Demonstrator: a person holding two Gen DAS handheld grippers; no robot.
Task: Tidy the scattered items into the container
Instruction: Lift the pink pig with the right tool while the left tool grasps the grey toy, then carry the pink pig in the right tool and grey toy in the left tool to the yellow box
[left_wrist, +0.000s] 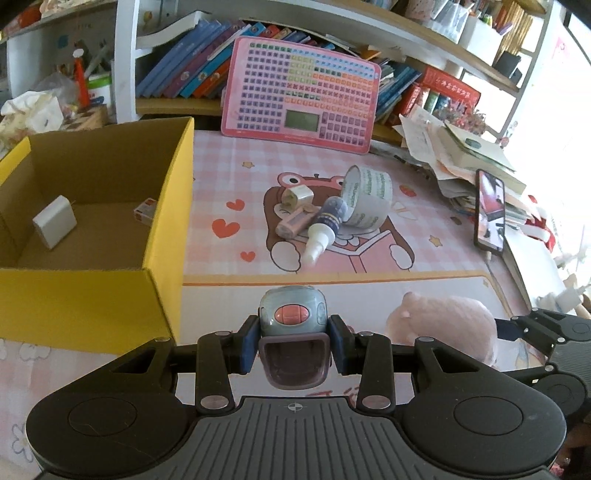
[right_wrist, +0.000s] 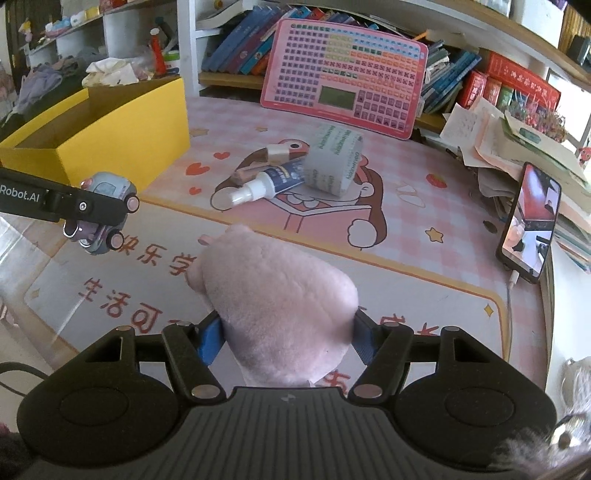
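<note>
Toy car (left_wrist: 291, 321) sits clamped in left gripper (left_wrist: 293, 345) beside yellow box (left_wrist: 162, 229); right gripper (right_wrist: 286, 332) squeezes pink plush (right_wrist: 280, 306); bottle (left_wrist: 327, 225), tape roll (left_wrist: 367, 201), perhaps erasers, lie farther off.

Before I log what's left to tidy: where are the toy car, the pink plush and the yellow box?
toy car (left_wrist: 292, 318): left wrist view, on its pink top button.
pink plush (right_wrist: 280, 314): right wrist view, middle of its fuzzy body.
yellow box (left_wrist: 168, 221): left wrist view, on its right outer wall.

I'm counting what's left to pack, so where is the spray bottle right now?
The spray bottle lies mid-mat in both views, its white nozzle toward the camera, leaning against the tape roll and right of the yellow box.
</note>
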